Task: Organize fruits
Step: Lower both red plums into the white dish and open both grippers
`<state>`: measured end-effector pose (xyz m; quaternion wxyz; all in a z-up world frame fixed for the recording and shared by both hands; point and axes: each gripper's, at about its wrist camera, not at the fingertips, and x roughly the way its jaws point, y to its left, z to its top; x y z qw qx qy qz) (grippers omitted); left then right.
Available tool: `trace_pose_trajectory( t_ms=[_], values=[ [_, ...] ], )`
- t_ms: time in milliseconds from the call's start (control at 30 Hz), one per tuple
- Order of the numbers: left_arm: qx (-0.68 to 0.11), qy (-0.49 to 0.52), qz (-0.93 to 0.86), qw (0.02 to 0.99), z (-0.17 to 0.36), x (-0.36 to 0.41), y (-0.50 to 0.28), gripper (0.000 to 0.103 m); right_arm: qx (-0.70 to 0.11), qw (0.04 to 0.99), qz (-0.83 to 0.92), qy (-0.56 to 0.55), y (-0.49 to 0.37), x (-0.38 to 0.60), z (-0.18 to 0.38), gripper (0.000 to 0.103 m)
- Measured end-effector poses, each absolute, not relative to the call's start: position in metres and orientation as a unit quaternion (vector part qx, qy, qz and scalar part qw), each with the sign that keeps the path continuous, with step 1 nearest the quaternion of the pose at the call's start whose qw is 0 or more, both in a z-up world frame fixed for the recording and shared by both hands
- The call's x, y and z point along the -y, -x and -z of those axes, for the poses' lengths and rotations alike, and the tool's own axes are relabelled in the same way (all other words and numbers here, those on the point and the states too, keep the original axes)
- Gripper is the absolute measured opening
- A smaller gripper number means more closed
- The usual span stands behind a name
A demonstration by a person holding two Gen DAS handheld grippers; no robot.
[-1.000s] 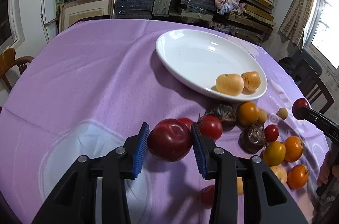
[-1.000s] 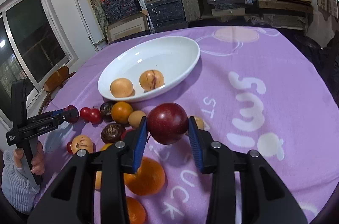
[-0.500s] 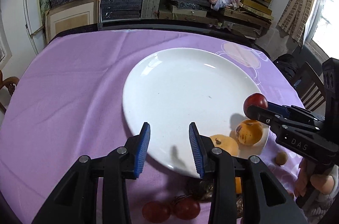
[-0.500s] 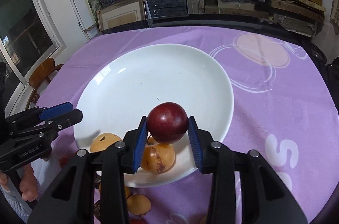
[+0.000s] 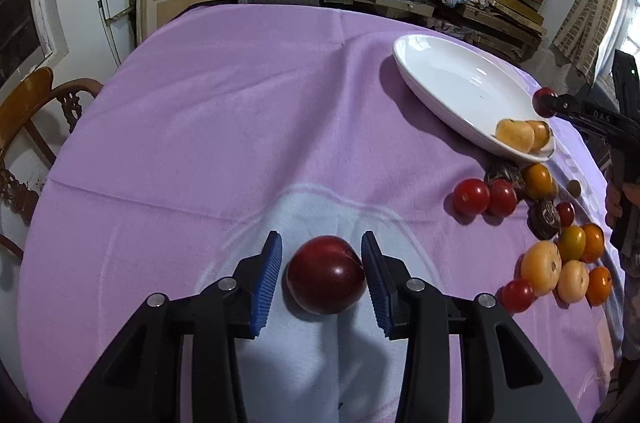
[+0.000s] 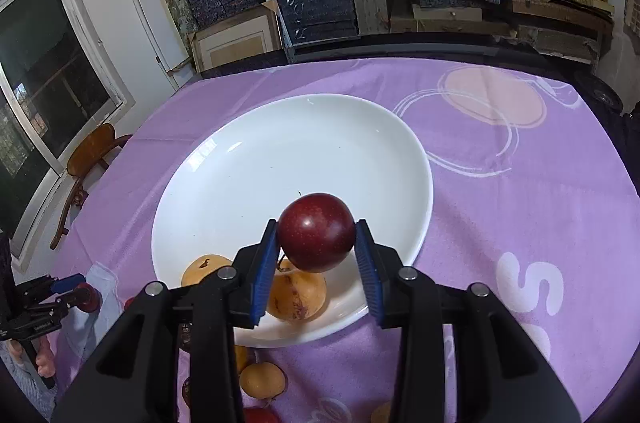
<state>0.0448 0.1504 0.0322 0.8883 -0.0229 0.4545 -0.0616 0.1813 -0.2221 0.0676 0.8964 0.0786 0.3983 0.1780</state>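
A dark red plum lies on a pale patch of the purple cloth between the jaws of my left gripper. Those jaws are opening: the right pad touches the plum and a thin gap shows at the left pad. My right gripper is shut on a second dark red plum, held above the near rim of the white plate. Two yellow-orange fruits lie in the plate under it. In the left wrist view the plate sits at the far right, with the right gripper beside it.
Loose tomatoes, oranges and dark brown fruits lie in a cluster right of my left gripper. A wooden chair stands off the table's left edge. Shelves of stacked boxes fill the wall behind the table.
Half a second ago my left gripper was empty over the plate; now it is back over the pale patch with a plum between its jaws. The right gripper carried its plum over the plate.
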Motion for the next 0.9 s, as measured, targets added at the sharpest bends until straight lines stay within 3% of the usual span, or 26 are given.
trace_pose_trajectory(
  t_ms=[433,633,900],
  values=[
    [-0.438,-0.023,0.071,0.896,-0.03,-0.111,-0.041,0.04,-0.395,0.899,-0.177,-0.072,-0.172,0.222,-0.07,0.037],
    [-0.392,-0.02,0.104,0.914,-0.077,-0.048,-0.115,0.04,-0.398,0.901,-0.163,-0.046,-0.181,0.208,-0.064,0.037],
    [-0.425,0.004,0.093,0.9,-0.055,0.02,-0.206,0.04,-0.406,0.902,-0.148,-0.007,-0.203,0.194,-0.058,0.037]
  ],
)
